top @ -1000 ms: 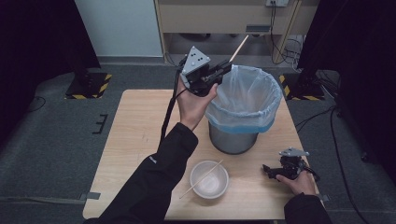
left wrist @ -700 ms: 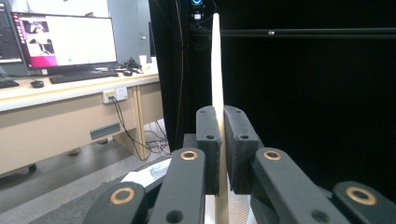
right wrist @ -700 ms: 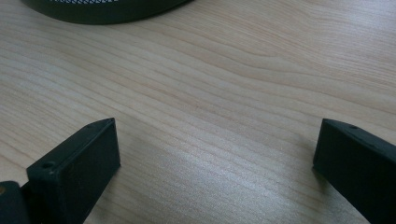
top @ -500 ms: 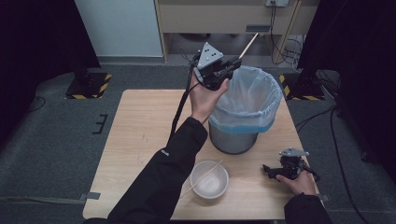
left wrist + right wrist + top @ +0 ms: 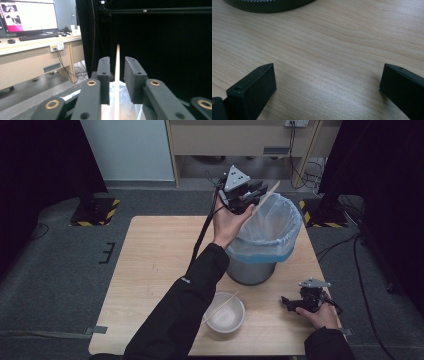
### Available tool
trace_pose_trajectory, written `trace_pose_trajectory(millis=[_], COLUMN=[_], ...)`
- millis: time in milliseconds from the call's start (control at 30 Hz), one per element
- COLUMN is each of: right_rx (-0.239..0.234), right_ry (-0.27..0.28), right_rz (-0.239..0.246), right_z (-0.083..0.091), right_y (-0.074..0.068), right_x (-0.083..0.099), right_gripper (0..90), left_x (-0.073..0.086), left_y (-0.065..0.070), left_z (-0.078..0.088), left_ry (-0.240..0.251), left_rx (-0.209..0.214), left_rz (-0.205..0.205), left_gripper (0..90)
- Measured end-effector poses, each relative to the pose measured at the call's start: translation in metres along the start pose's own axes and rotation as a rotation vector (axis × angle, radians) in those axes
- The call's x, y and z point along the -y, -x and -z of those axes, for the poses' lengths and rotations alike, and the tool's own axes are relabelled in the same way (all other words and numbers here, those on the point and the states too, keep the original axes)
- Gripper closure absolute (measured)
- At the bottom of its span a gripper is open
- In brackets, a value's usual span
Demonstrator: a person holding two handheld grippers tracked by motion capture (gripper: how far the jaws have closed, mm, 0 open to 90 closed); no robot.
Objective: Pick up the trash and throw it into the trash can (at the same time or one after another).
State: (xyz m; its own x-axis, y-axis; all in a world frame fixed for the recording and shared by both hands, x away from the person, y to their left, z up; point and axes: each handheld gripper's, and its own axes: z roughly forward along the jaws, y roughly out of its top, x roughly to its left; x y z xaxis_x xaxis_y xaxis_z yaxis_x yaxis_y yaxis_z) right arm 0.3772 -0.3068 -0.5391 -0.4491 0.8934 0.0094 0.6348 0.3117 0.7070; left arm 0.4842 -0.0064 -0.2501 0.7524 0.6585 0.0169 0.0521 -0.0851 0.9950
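Wooden chopstick (image 5: 264,200) between left gripper (image 5: 248,195) jaws over lined bin (image 5: 267,240); jaws just opening, stick loose. Step: dropping it in. Next: second chopstick (image 5: 220,307) in bowl (image 5: 223,313). Right gripper (image 5: 289,303) spread wide, resting on worktop (image 5: 150,260).

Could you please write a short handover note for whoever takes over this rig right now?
Left gripper: raised over the lined bin; its jaws have just been opening, and the chopstick stands loose in the gap between them.
Right gripper: open, resting on the table right of the bowl.
Done: one chopstick carried to the bin.
Left: let it fall in, then probably bin the second chopstick, which lies across the bowl.
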Motion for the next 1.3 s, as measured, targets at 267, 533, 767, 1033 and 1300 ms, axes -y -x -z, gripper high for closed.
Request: trace_pose_trajectory(millis=[267, 533, 767, 1033, 1300], right_rx=[0.001, 0.001, 0.001, 0.0, -0.003], right_ry=[0.002, 0.003, 0.002, -0.002, -0.004], right_rz=[0.0, 0.0, 0.0, -0.001, 0.007], right_z=[0.0, 0.0, 0.0, 0.0, 0.0], right_y=[0.0, 0.0, 0.0, 0.0, 0.0], right_x=[0.0, 0.0, 0.0, 0.0, 0.0], right_gripper=[0.7, 0.7, 0.7, 0.7, 0.5], left_x=[-0.005, -0.001, 0.011, 0.041, 0.087], left_y=[-0.001, -0.003, 0.002, 0.012, 0.024], left_z=[0.031, 0.075, 0.109, 0.136, 0.149], left_ry=[0.013, 0.018, 0.009, -0.039, -0.141], left_rx=[0.017, 0.033, 0.046, 0.074, 0.088], left_rz=[0.0, 0.014, 0.0, 0.012, 0.007], left_gripper=[64.5, 58.5, 53.7, 49.9, 48.3])
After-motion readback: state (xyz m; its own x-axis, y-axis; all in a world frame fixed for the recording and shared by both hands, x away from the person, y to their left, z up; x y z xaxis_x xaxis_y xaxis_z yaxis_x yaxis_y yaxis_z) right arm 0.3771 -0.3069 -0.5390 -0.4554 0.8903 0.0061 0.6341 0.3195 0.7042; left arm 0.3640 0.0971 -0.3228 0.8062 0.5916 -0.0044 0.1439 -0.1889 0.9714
